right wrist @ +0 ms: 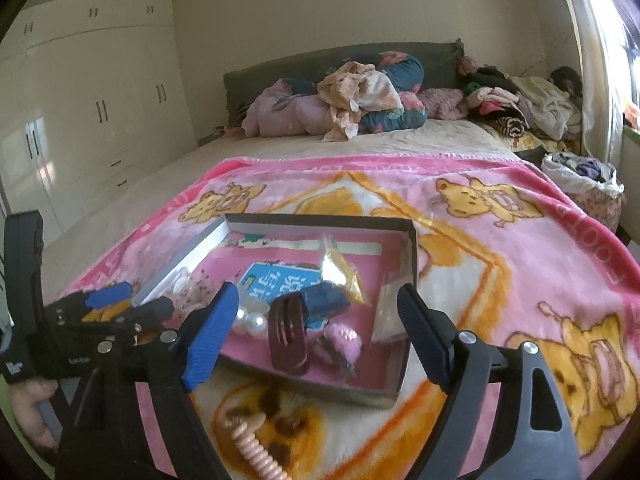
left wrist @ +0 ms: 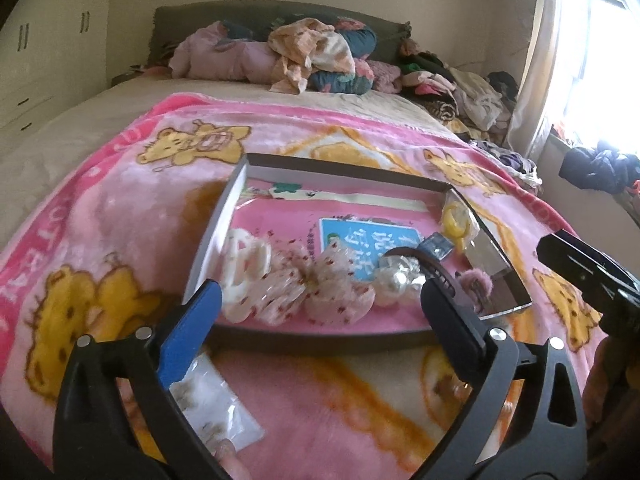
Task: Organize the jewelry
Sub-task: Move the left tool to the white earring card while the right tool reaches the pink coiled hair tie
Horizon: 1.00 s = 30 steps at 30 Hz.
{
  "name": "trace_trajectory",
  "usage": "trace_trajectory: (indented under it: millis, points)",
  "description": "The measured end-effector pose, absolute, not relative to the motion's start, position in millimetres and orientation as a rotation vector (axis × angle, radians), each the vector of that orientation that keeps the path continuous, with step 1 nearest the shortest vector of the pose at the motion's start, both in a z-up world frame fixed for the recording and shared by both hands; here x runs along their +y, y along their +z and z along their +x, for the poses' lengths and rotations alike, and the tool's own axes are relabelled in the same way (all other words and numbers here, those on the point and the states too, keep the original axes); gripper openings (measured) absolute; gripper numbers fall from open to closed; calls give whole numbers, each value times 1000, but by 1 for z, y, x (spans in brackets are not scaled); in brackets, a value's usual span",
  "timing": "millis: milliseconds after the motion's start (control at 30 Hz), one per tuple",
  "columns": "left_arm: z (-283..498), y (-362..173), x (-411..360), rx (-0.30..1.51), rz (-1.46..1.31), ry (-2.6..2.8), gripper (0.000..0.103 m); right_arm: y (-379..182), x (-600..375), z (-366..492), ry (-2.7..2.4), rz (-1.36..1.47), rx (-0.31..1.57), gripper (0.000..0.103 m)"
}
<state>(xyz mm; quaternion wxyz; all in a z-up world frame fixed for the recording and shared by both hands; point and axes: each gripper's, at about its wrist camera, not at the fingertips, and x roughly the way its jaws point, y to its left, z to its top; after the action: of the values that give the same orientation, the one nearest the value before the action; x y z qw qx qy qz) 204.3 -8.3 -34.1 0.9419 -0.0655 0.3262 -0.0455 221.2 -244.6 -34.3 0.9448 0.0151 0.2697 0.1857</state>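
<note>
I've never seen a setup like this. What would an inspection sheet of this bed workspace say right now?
Surface: pink cartoon blanket spread over the bed.
Job's things: shallow box holding a brown hair clip, pearl beads, a pink fluffy clip, a lacy bow and small packets; pink spiral hair tie and a clear packet lie outside on the blanket.
Clutter: heaped clothes and bedding at the headboard.
Grippers: left gripper and right gripper both open, holding nothing, in front of the box.
Cables: nothing seen.
Surroundings: wardrobe, bright window.
</note>
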Motion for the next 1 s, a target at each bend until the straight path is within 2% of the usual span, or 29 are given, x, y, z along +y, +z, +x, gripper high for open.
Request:
trace_trajectory:
  millis: [367,800,933,1000]
  points:
    - [177,-45,10,675,-123,-36,91,-61,-221,190,424,-53,583,80]
    - [168,-72,33,768,-181,23,91,-102,-199,189,470,-95,727,80]
    - [167,-84,40,805,-212,28,91,-111,-197,188,478,-97,769,73]
    - [167,-88,41,814,-220,30,91,-114,-196,188,490,-106,784,65]
